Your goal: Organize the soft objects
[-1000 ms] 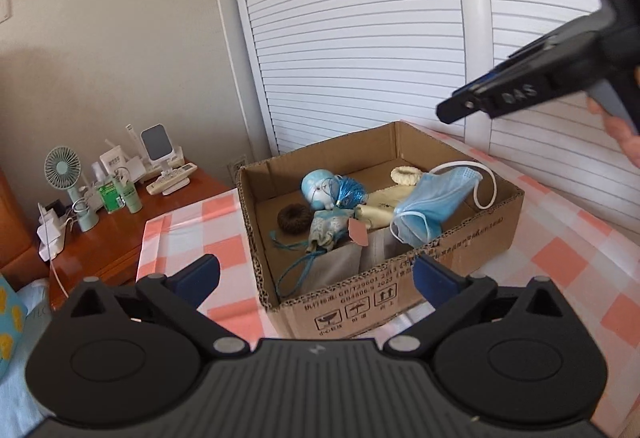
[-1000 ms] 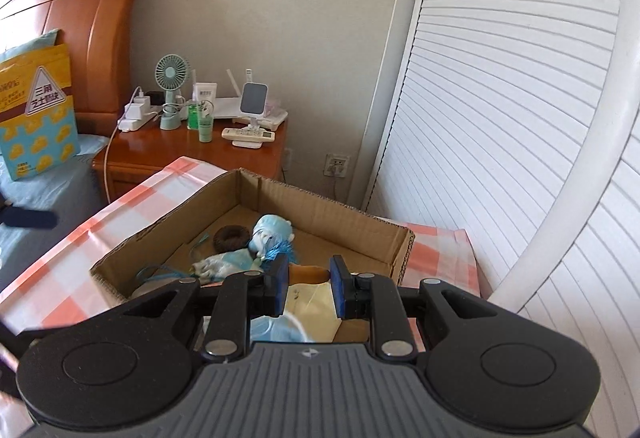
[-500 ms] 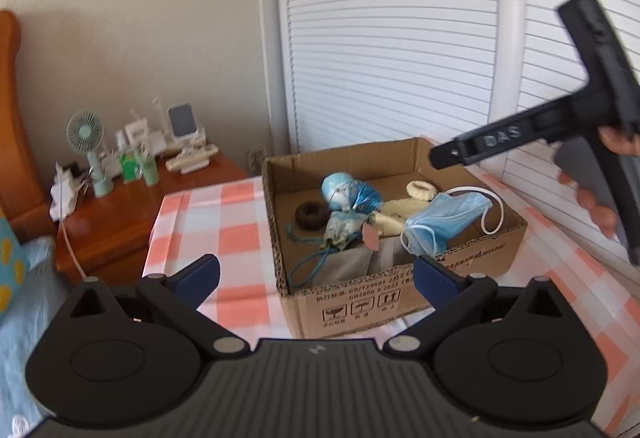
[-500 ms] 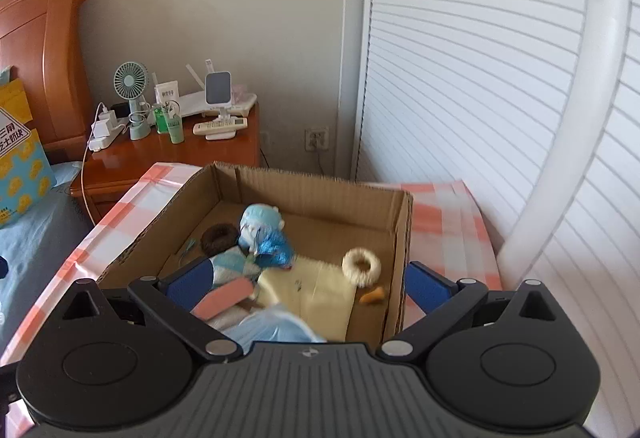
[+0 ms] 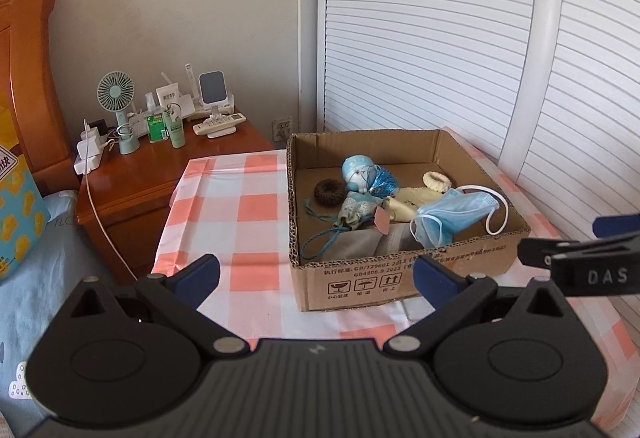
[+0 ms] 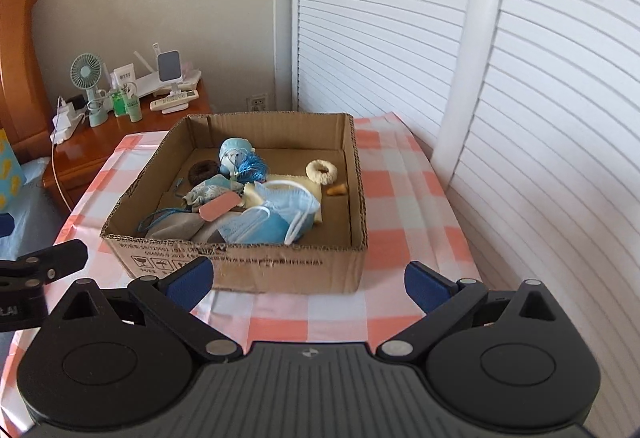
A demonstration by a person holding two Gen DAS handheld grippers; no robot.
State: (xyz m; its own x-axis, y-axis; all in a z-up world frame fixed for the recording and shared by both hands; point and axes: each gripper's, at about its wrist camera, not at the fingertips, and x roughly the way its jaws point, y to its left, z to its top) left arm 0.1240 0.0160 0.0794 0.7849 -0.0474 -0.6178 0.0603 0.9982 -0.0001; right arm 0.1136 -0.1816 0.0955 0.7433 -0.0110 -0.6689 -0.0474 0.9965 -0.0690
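Observation:
A shallow cardboard box (image 5: pixel 400 278) (image 6: pixel 248 266) stands on a pink-checked tablecloth (image 5: pixel 240 206) (image 6: pixel 400 198). Inside lie a blue face mask (image 5: pixel 456 218) (image 6: pixel 272 222), a small blue doll (image 5: pixel 358 172) (image 6: pixel 236 158), a brown hair tie (image 5: pixel 329 192) (image 6: pixel 202 171), a cream hair tie (image 5: pixel 437 181) (image 6: pixel 322 171), a drawstring pouch (image 5: pixel 354 212) (image 6: pixel 208 194), a pink tag (image 6: pixel 220 209) and grey cloth (image 6: pixel 176 228). My left gripper (image 5: pixel 316 276) is open and empty, in front of the box. My right gripper (image 6: pixel 306 278) is open and empty, also in front of the box.
A wooden nightstand (image 5: pixel 132 178) (image 6: pixel 100 134) at the back left carries a small fan (image 5: pixel 118 106), bottles, a remote and chargers. White slatted doors (image 5: pixel 440 18) (image 6: pixel 400 18) stand behind and to the right. A bed (image 5: pixel 28 258) lies to the left.
My right gripper opened, leaving the face mask in the box. Both grippers have pulled back from the box, and the right one has come down low beside the left.

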